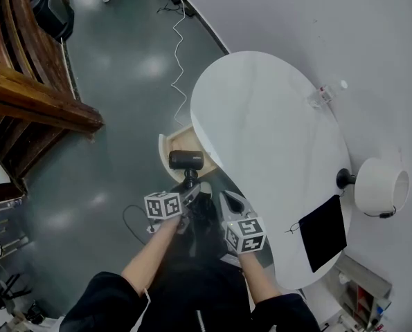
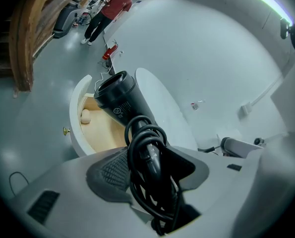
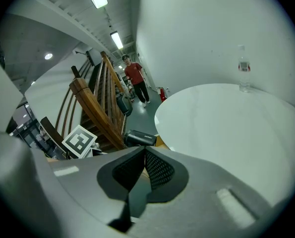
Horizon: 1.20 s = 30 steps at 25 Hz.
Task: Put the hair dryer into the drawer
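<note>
Your left gripper (image 2: 147, 157) has its jaws clamped on the handle of the hair dryer (image 2: 118, 97), over the wound cord (image 2: 140, 135). That grip lets the barrel jut ahead of the fingers, above the open drawer (image 2: 77, 128) just beyond. Your right gripper (image 3: 142, 170), jaws pressed together on nothing, waits alongside, probably keeping clear.

A: hair dryer (image 1: 185, 160) colour?
B: black, cord (image 2: 142, 150) too. drawer (image 2: 76, 125) white outside, tan inside.
A: surface (image 1: 261, 116)?
B: white, with a black pad (image 1: 323, 232) lower right. floor (image 1: 122, 75) dark grey-green. staircase (image 1: 25, 88) upper left: brown wood.
</note>
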Each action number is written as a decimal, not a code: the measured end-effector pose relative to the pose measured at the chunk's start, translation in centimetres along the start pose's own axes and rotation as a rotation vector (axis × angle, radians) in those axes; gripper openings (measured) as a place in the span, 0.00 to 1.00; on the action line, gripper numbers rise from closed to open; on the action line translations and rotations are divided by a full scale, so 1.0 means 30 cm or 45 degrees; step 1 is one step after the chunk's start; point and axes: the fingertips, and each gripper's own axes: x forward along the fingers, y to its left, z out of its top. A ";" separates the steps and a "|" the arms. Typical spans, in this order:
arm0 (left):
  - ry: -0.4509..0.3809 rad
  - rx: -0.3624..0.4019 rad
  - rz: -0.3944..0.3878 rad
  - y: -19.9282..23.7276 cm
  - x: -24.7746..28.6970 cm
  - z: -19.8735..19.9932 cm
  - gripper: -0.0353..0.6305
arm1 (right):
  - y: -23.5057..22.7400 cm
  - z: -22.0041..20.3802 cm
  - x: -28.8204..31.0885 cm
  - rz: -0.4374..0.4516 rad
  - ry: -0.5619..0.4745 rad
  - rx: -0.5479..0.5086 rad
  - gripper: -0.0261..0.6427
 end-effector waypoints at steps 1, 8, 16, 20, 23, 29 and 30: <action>-0.001 -0.002 0.011 0.008 0.006 0.004 0.40 | -0.001 0.001 0.005 0.001 0.003 0.001 0.05; 0.037 -0.011 0.121 0.060 0.047 0.007 0.40 | -0.001 0.011 0.032 0.018 0.017 -0.006 0.05; 0.053 -0.060 0.199 0.093 0.112 0.043 0.40 | 0.006 0.003 0.057 0.044 0.043 -0.012 0.05; 0.065 -0.059 0.240 0.109 0.146 0.063 0.40 | 0.006 -0.001 0.060 0.054 0.054 -0.016 0.05; 0.084 -0.050 0.270 0.126 0.172 0.077 0.40 | 0.002 0.007 0.065 0.056 0.055 -0.017 0.05; 0.111 -0.072 0.292 0.156 0.219 0.095 0.39 | -0.019 0.009 0.075 0.052 0.065 -0.016 0.05; 0.112 -0.081 0.296 0.161 0.224 0.095 0.39 | -0.022 0.009 0.075 0.051 0.066 -0.015 0.05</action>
